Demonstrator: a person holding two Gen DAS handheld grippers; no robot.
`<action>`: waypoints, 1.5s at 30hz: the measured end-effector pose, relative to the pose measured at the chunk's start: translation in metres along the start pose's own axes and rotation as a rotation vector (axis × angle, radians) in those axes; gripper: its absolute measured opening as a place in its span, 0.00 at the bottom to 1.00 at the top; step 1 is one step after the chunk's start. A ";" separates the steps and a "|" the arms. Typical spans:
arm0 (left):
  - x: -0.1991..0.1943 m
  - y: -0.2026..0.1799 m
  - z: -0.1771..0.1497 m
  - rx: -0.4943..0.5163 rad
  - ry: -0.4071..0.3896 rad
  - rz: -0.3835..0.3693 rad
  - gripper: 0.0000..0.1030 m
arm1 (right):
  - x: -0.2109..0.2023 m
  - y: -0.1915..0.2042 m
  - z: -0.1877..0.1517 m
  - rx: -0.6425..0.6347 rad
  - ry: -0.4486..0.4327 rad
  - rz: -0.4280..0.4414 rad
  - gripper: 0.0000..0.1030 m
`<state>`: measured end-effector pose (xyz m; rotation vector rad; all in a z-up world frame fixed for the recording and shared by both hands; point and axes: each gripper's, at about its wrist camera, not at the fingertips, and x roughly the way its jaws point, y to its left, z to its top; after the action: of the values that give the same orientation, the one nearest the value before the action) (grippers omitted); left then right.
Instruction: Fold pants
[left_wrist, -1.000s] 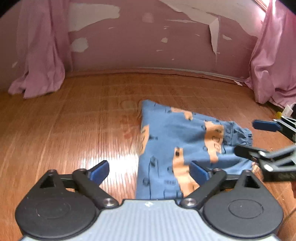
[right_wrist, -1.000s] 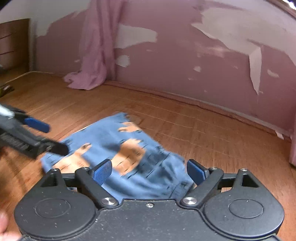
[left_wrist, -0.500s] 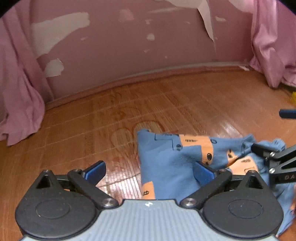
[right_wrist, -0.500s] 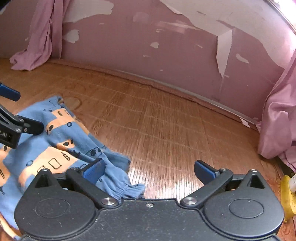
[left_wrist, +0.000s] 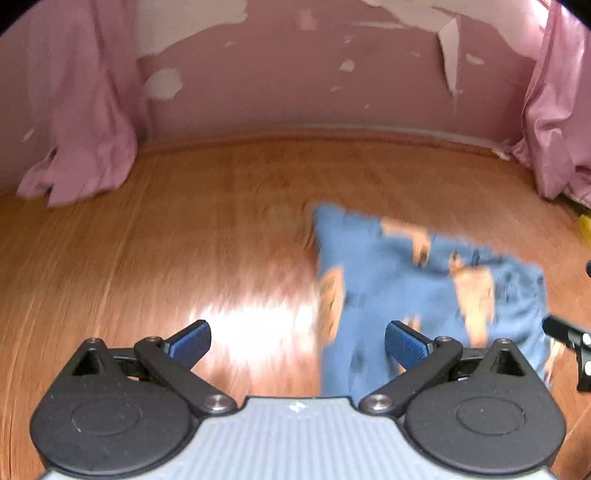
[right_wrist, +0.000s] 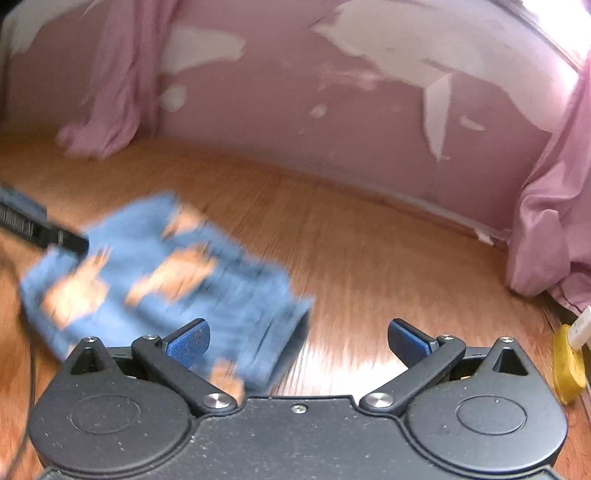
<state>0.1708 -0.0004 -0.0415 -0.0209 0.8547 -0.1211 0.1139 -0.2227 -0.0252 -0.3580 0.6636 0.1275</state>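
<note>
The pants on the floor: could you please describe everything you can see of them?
The pants are soft blue fabric printed with orange patches. They lie folded into a compact, roughly flat bundle on the wooden floor, rumpled at the edges. Both views are motion-blurred, so finer details are unclear. Neither open gripper holds them.

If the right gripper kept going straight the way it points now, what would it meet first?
Probably bare wooden floor: the right gripper is open, and the blue pants lie off to its left finger's side. Depth is unclear in the blur.
</note>
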 end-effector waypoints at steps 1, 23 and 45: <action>0.000 0.003 -0.009 -0.003 0.015 0.021 1.00 | 0.001 0.006 -0.008 -0.033 0.030 -0.006 0.99; -0.009 0.020 -0.011 -0.138 0.068 -0.248 0.88 | 0.109 -0.095 0.050 0.247 0.122 0.638 0.84; -0.027 0.023 -0.017 -0.110 0.071 -0.248 0.09 | 0.116 -0.086 0.053 0.205 0.134 0.488 0.07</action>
<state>0.1429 0.0258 -0.0335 -0.2272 0.9273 -0.3089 0.2552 -0.2832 -0.0350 -0.0013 0.8804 0.4994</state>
